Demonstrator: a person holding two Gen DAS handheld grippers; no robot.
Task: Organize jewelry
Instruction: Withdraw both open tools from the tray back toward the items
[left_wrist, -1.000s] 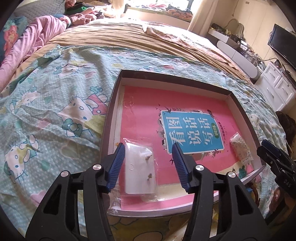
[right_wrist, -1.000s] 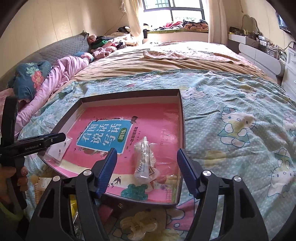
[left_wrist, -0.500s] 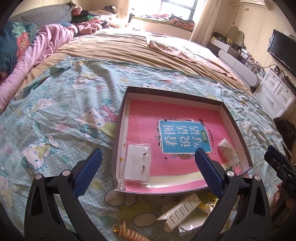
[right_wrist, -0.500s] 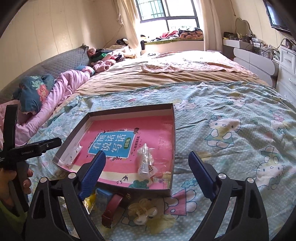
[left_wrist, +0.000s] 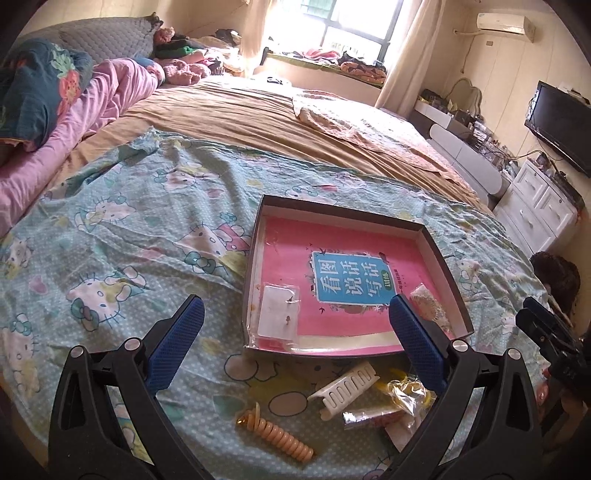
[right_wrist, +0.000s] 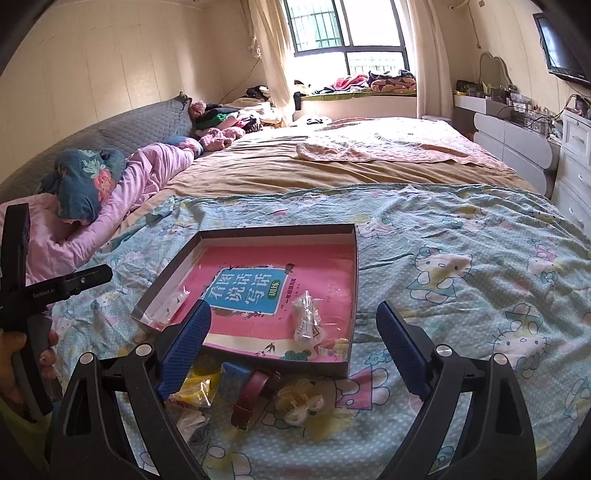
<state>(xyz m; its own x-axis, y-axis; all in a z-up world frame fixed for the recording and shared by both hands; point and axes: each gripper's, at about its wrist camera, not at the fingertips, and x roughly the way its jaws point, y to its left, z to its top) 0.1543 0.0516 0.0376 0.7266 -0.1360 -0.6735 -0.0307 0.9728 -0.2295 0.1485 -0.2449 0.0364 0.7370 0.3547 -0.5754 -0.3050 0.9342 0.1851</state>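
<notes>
The shallow dark-walled cardboard box tray (left_wrist: 448, 269), lined with a pink book cover bearing a blue title panel, lies on the cartoon-cat bedspread (left_wrist: 122, 229) just ahead of both claws. Inside it, the clear plastic bag with a white earring card (left_wrist: 277, 314) sits in the near corner, ahead of the left gripper (left_wrist: 295, 343) and between the lines of its fingers. The crumpled clear bag of pale beaded jewelry (right_wrist: 306, 325) rests near the tray's front wall, ahead of the right gripper (right_wrist: 291, 347).

Both claws are released and empty. Their jaws have just been opening, each letting go of its bag, and now stand wide with nothing between the pads.

Below the left claw, outside the tray, loose pieces wait: a white ribbed plastic hair clip (left_wrist: 345, 384), an orange spiral hair tie (left_wrist: 277, 432) and a yellow crinkled wrapper (left_wrist: 408, 391). Under the right claw lie a dark red strap (right_wrist: 249, 398) and a cream flower-shaped clip (right_wrist: 301, 402).

The risk now lies in that clutter. The pieces overlap near the tray's front wall, so a downward reach could pinch two at once or catch the wrapper. A claw coming in low could also nudge the light tray across the soft bedspread, tipping the bags already placed. The thin bags are slippery and could slide.
</notes>
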